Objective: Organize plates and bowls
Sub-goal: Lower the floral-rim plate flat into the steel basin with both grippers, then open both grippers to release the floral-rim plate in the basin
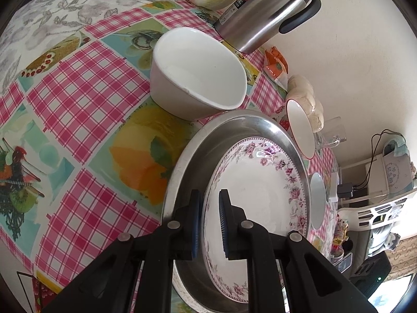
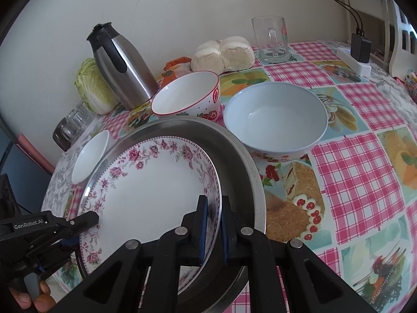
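A white plate with a pink floral rim (image 1: 260,190) (image 2: 146,182) lies inside a round steel pan (image 1: 187,156) (image 2: 234,143). My left gripper (image 1: 209,208) is shut on one side of the plate's rim, one blue pad on each face. Its black tip also shows at the plate's left edge in the right wrist view (image 2: 86,219). My right gripper (image 2: 213,208) is shut on the opposite rim in the same way. Around the pan stand a plain white bowl (image 1: 198,75) (image 2: 90,156), a red-rimmed strawberry bowl (image 2: 187,94) (image 1: 301,127) and a wide pale bowl (image 2: 276,120).
A steel thermos jug (image 2: 122,65) (image 1: 265,13), a cabbage (image 2: 93,88), steamed buns (image 2: 224,54) and a glass mug (image 2: 272,40) line the wall side of the checked tablecloth. A power strip (image 2: 357,60) lies at the far right. A person's fingers (image 2: 28,297) hold the left gripper's handle.
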Motion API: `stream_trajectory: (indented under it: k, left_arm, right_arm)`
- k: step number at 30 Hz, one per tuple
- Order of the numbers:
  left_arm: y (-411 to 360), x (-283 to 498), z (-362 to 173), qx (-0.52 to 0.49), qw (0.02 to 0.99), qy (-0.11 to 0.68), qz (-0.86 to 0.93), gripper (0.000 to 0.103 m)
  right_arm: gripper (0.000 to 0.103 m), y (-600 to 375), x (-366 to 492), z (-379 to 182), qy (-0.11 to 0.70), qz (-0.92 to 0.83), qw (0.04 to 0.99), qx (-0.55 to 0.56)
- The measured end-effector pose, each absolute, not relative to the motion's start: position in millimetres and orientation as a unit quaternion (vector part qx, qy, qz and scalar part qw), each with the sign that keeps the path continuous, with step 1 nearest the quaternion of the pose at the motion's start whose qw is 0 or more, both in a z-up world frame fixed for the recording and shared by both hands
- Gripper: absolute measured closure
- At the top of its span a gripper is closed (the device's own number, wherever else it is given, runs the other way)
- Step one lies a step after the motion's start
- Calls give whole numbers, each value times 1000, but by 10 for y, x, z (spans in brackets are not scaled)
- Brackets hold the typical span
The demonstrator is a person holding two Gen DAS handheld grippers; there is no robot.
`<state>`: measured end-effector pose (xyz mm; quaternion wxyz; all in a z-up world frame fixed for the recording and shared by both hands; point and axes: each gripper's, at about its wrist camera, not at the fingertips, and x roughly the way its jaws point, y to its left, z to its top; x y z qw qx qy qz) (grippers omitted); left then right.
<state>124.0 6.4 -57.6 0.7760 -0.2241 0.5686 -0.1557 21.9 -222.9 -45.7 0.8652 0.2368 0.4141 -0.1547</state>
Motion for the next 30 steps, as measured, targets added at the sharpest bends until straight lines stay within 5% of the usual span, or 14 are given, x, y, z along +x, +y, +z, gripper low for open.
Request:
stream_trajectory:
  k: [15, 30]
  left_arm:
    - [-10, 1233, -547, -192, 787, 566, -152, 85]
    - [-171, 1152, -121, -116, 839, 504, -167, 55]
  right_arm:
    - [88, -2084, 273, -451, 433, -178, 870, 156]
    - [88, -2146, 157, -155, 377, -179, 892, 174]
